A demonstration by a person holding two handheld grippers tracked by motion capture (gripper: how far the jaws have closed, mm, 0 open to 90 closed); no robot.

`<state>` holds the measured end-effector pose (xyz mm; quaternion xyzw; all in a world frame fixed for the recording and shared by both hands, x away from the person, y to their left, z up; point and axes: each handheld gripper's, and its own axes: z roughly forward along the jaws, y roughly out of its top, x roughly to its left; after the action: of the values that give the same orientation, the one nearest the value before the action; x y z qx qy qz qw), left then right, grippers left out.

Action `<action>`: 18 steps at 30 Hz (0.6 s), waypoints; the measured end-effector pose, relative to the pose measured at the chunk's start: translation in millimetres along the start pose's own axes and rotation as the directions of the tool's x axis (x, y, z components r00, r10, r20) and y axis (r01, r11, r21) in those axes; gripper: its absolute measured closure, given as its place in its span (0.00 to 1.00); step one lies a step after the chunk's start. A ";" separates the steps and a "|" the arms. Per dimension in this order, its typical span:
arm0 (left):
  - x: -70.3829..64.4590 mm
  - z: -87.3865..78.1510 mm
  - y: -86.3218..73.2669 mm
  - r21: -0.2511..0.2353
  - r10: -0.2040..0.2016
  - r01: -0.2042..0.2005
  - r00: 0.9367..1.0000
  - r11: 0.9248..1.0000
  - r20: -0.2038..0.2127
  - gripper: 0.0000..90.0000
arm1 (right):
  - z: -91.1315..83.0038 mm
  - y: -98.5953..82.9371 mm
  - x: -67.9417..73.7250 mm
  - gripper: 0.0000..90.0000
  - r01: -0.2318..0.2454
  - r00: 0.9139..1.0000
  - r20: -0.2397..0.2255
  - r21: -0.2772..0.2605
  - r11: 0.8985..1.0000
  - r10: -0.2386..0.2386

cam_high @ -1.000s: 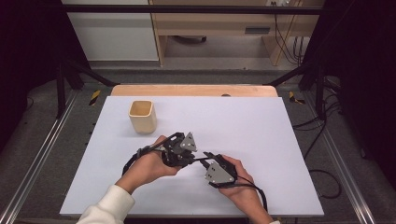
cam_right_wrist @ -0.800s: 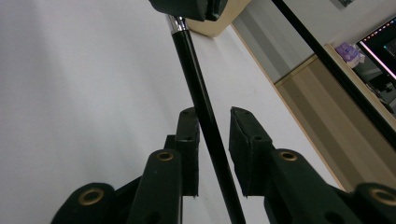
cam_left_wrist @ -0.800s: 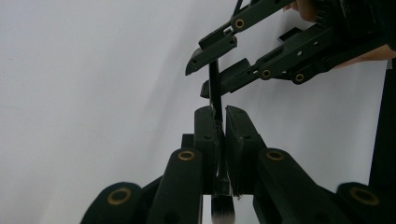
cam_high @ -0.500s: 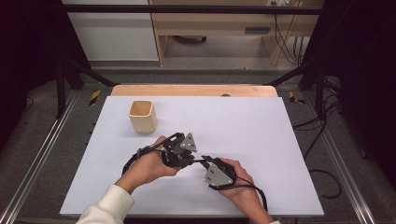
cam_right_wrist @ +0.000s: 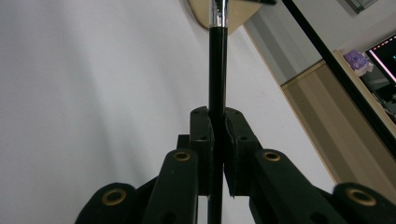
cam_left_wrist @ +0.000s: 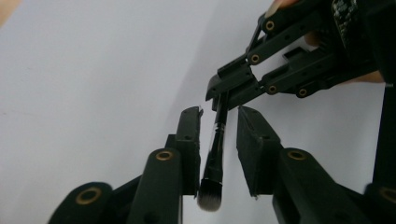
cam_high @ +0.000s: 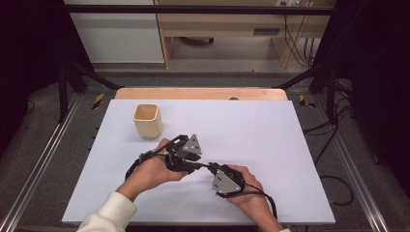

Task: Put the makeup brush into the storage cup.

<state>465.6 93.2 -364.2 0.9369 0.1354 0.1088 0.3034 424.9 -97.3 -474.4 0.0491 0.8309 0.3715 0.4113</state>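
Observation:
A slim black makeup brush (cam_left_wrist: 215, 140) with a dark bristle head and a silver ferrule (cam_right_wrist: 217, 11) lies between the two grippers. My right gripper (cam_right_wrist: 217, 114) is shut on its black handle, and shows as closed jaws (cam_left_wrist: 224, 88) on the brush's far end in the left gripper view. My left gripper (cam_left_wrist: 218, 126) is open, its jaws either side of the brush near the bristles; the brush leans close to one jaw. In the high view the left gripper (cam_high: 192, 163) and right gripper (cam_high: 209, 168) meet tip to tip at the table's front middle.
A cream square cup (cam_high: 147, 120) stands upright at the back left of the white table (cam_high: 261, 121), beyond the left hand. In the right gripper view the cup (cam_right_wrist: 243, 11) lies straight ahead of the brush. Metal rails run along both table sides.

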 end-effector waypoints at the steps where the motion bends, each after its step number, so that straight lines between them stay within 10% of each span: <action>1: 1.6 -4.7 -0.4 -0.026 0.003 -0.003 1.000 1.000 -0.016 0.73 | -0.3 -0.4 -0.6 0.93 -0.004 1.000 0.001 0.001 1.000 0.004; 11: 13.7 -25.4 -6.2 -0.185 -0.063 0.036 0.988 0.982 -0.139 0.41 | -0.5 -2.1 -2.3 0.93 -0.019 1.000 -0.001 0.008 1.000 0.019; 18: 20.2 -42.3 -11.5 -0.348 -0.139 0.055 0.965 0.936 -0.223 0.22 | -1.0 -3.3 -4.1 0.93 -0.035 0.999 0.005 0.008 0.999 0.034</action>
<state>470.3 131.4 -335.2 0.8423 0.1974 0.2298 0.4458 427.6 -101.8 -473.6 0.0659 0.8303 0.3753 0.4067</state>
